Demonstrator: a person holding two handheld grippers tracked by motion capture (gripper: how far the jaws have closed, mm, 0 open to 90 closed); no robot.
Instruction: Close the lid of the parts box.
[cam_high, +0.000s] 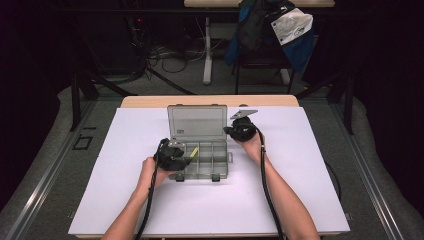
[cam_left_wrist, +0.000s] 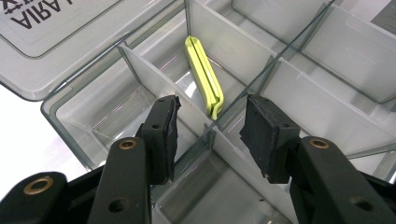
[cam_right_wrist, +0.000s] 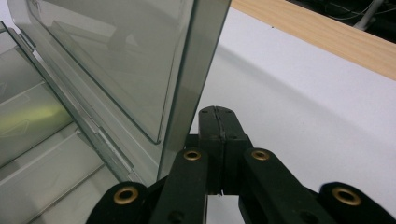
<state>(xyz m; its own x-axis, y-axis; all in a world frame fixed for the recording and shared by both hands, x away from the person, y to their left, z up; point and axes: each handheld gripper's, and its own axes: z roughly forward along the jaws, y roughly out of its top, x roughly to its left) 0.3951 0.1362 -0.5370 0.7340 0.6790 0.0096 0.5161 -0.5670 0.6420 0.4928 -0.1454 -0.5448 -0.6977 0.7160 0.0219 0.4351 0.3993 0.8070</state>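
A clear plastic compartment box (cam_high: 220, 162) sits mid-table with its lid (cam_high: 196, 121) standing upright. A yellow-green clip (cam_high: 194, 151) lies in a left-hand compartment; it also appears ahead of the jaws as a long yellow-green clip (cam_left_wrist: 203, 70). My left gripper (cam_high: 181, 159) hovers over the box's near-left corner, and the left gripper (cam_left_wrist: 211, 106) is open above a divider (cam_left_wrist: 154, 77) with nothing between the pads. My right gripper (cam_high: 239, 129) is at the lid's right edge. That right gripper (cam_right_wrist: 217, 111) is shut and empty, close beside the lid's side edge (cam_right_wrist: 196, 70); whether it touches is unclear.
The box rests on a white sheet (cam_high: 150, 200) covering a wooden table (cam_high: 150, 101). Beyond the table stand a chair with bags (cam_high: 272, 30) and floor cables (cam_high: 170, 60). Forearms enter from the bottom edge.
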